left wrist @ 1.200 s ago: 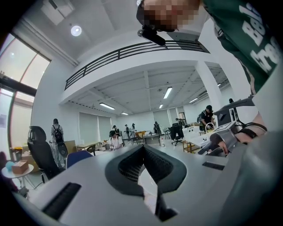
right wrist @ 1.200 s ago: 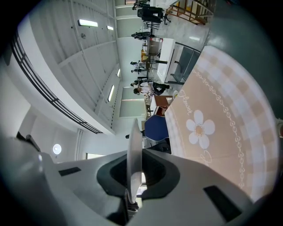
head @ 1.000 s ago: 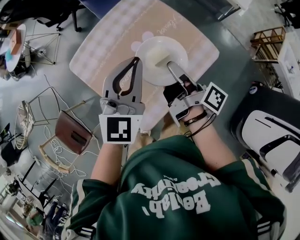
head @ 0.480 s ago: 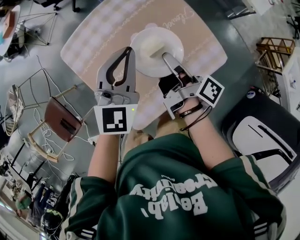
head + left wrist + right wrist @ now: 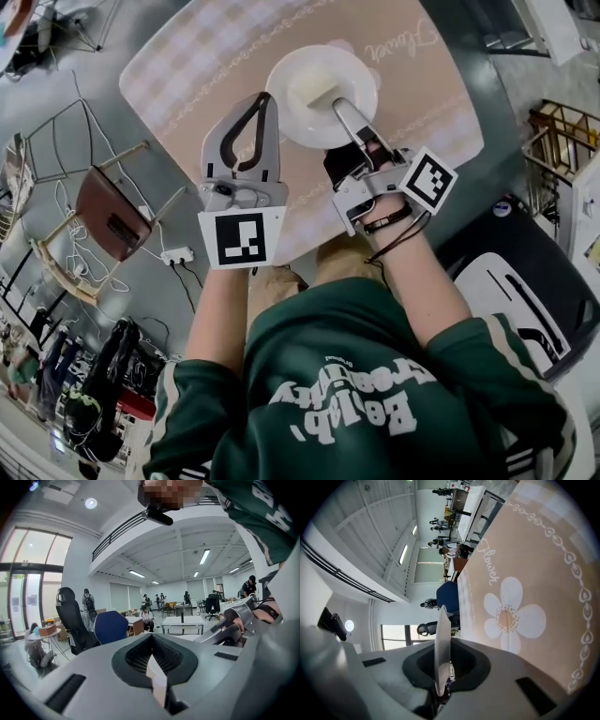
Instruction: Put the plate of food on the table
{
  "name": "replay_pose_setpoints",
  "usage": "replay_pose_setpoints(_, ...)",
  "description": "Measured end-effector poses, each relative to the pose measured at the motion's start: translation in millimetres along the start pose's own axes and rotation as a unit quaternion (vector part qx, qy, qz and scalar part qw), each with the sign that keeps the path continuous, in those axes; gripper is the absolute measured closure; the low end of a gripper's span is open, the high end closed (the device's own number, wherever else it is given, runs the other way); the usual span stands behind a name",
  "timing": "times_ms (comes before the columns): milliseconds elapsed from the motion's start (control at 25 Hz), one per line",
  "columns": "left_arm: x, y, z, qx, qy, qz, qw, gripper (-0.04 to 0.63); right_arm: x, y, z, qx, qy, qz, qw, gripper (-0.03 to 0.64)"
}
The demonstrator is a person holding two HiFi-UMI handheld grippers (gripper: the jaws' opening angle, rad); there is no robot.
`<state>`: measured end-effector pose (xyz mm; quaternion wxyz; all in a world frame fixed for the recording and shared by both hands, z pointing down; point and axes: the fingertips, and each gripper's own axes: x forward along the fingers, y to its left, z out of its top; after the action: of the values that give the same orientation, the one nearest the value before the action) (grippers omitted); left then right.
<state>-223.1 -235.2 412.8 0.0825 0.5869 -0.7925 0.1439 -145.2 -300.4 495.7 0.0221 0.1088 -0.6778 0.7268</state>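
Observation:
A white plate (image 5: 322,94) with a pale block of food (image 5: 315,89) hangs over the beige flowered tablecloth (image 5: 202,56) of the table. My right gripper (image 5: 339,106) is shut on the plate's near rim. In the right gripper view the plate (image 5: 442,625) shows edge-on between the jaws, with the cloth's white flower (image 5: 513,618) beyond. Whether the plate touches the cloth I cannot tell. My left gripper (image 5: 268,99) is shut with nothing in it, its tips just left of the plate's rim.
The table's near edge (image 5: 309,234) runs just in front of the person's body. A chair with a brown seat (image 5: 112,220) and a power strip (image 5: 175,254) are on the floor at the left. A black-and-white seat (image 5: 520,300) and a wooden rack (image 5: 562,131) stand at the right.
Both grippers have sunk together toward the tablecloth, the right one carrying the plate. The right grip on the rim and the shut left jaws look the same.

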Motion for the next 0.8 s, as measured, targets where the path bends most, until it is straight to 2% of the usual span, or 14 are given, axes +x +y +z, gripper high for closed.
replay_pose_setpoints(240, 8, 15, -25, -0.004, 0.015, 0.019, 0.9997, 0.586, 29, -19, -14, -0.002, 0.032, -0.005, 0.999, 0.593)
replay_pose_setpoints(800, 22, 32, -66, -0.026, 0.028, 0.048, 0.9981, 0.586, 70, -53, -13, 0.003, 0.038, -0.028, 0.999, 0.594)
